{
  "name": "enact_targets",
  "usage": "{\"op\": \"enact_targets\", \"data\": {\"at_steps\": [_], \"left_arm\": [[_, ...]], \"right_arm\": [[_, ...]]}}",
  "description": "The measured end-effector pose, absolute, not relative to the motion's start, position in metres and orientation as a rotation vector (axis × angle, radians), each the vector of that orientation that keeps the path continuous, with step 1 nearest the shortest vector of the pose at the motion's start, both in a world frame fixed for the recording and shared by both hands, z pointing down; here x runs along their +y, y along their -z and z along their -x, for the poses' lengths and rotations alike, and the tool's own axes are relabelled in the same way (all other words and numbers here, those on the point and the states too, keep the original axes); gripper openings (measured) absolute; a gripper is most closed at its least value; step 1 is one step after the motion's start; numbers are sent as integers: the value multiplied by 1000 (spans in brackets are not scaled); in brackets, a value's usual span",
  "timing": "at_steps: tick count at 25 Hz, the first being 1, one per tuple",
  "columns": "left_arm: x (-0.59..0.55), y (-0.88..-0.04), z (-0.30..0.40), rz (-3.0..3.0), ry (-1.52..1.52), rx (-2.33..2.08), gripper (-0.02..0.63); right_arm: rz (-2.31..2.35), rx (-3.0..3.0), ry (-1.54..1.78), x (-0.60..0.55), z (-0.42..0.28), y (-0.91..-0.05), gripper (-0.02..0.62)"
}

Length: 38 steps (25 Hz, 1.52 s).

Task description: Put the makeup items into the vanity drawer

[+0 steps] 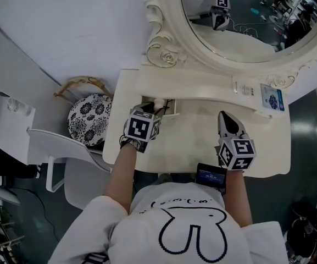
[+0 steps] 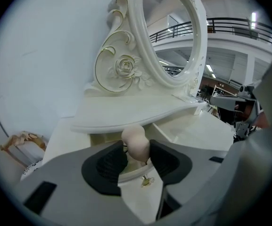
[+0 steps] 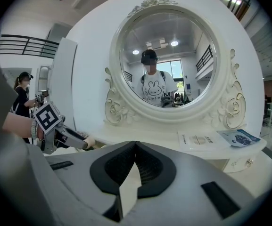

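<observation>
At the left end of the desk (image 1: pixel 191 142), under the mirror's (image 3: pixel 166 55) shelf, the drawer (image 2: pixel 128 175) stands pulled out, and the left gripper (image 2: pixel 136 146) points down into it with a beige sponge (image 2: pixel 135 136) between its tips. Its jaws stand wide. The sponge leans on one pad while the other pad looks clear of it, so it seems loosely cradled rather than pinched. Its lower end dips behind the drawer front, just above the small gold knob (image 2: pixel 146 180).

The right gripper (image 3: pixel 136 145) hovers level over the bare middle of the desk, well apart from the drawer, its jaws closed together on nothing.

The step in hand looks like the release. To do it well, the sponge should settle on the drawer floor before the gripper lifts. The jaws need to part fully so the soft foam does not cling to a pad and ride back up. A straight lift would keep the tips off the drawer front and the shelf edge close above. I judge the sponge light and springy, likely to roll, so a low drop is safer than a high one.

On the shelf lie a white leaflet (image 3: pixel 199 139) and a blue card (image 3: pixel 239 137); both carry print too small to read. No brand shows on the sponge. Each gripper's cube bears black square markers, not letters.
</observation>
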<state>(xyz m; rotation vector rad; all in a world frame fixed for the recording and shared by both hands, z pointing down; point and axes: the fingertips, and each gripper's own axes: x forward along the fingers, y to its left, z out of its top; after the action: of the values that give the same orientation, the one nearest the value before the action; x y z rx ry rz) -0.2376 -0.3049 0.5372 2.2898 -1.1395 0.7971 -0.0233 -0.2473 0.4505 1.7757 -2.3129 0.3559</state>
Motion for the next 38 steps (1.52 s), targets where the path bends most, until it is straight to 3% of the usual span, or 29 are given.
{"op": "enact_targets", "data": {"at_steps": [24,28,36,38], "left_arm": [[-291,-463,256,-2405,-398,-1402,233],[-270,-445,244,-2434,-320,-1447,182],[-220,-431,218,-2457,-290,-1501,15],[-206,-427,210,-2473,-272,-1501,3]], "right_arm": [[-1756,-2439,-212,-222,41,-417,12],[-1729,-2529,-144,-204,36,-399,12],[-1629,-2616,-67,-164,30,-383,12],[-1620,-2628,-79,-154,25,-385,12]]}}
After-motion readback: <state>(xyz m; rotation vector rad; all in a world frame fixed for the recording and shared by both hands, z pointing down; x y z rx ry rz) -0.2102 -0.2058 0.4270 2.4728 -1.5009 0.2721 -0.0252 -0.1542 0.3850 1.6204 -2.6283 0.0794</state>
